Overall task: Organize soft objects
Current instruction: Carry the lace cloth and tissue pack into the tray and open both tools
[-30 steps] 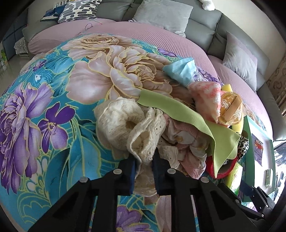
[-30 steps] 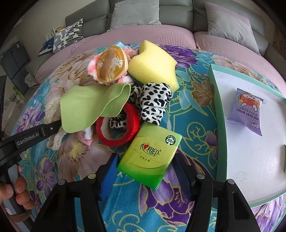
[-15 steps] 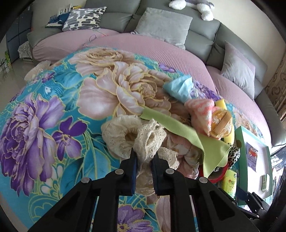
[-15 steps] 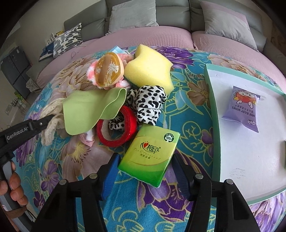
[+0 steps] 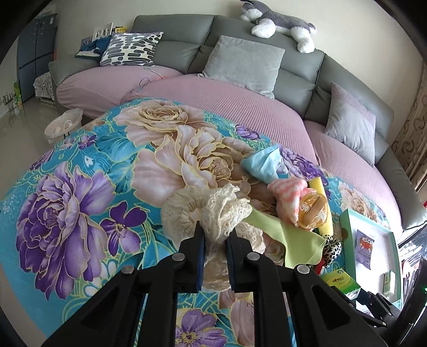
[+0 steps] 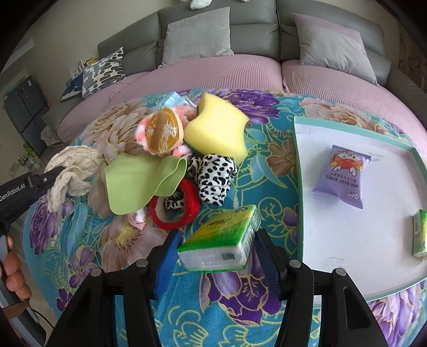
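The right claw (image 6: 216, 248) is gripping the tissue pack (image 6: 222, 235); the tray (image 6: 299, 186) is lying just to its right. The left claw (image 5: 214, 240) is pinching lace (image 5: 224, 213).

A home living room, to judge by the long grey sectional sofa (image 5: 299, 80) with pink seat covers and scattered cushions (image 5: 242, 65). Marked further as domestic by a plush husky (image 5: 280, 22) lying along the sofa back, a floral cloth (image 5: 80, 192) spread over the table in front, and a small wastebasket (image 5: 64, 126) on the tiled floor.
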`<act>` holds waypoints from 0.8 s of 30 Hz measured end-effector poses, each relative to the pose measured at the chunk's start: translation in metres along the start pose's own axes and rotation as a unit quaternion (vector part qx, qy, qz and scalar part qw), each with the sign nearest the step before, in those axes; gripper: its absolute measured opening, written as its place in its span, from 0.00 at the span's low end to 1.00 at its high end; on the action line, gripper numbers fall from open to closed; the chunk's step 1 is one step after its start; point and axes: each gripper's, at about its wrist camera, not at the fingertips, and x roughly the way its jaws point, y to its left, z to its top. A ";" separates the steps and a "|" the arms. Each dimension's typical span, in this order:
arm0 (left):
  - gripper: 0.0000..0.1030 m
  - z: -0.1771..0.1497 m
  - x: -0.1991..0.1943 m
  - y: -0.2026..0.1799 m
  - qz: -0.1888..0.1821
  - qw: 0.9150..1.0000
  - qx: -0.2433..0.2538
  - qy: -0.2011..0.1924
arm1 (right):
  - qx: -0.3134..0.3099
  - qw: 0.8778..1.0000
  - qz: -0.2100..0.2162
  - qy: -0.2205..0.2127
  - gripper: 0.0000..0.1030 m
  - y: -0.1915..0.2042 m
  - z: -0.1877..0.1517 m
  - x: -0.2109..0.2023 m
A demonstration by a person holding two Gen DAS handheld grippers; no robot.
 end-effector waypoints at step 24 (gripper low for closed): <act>0.14 0.003 -0.012 -0.033 -0.015 0.999 0.035 -0.011 | 0.017 0.998 0.000 -0.053 0.56 -0.018 0.006 -0.041</act>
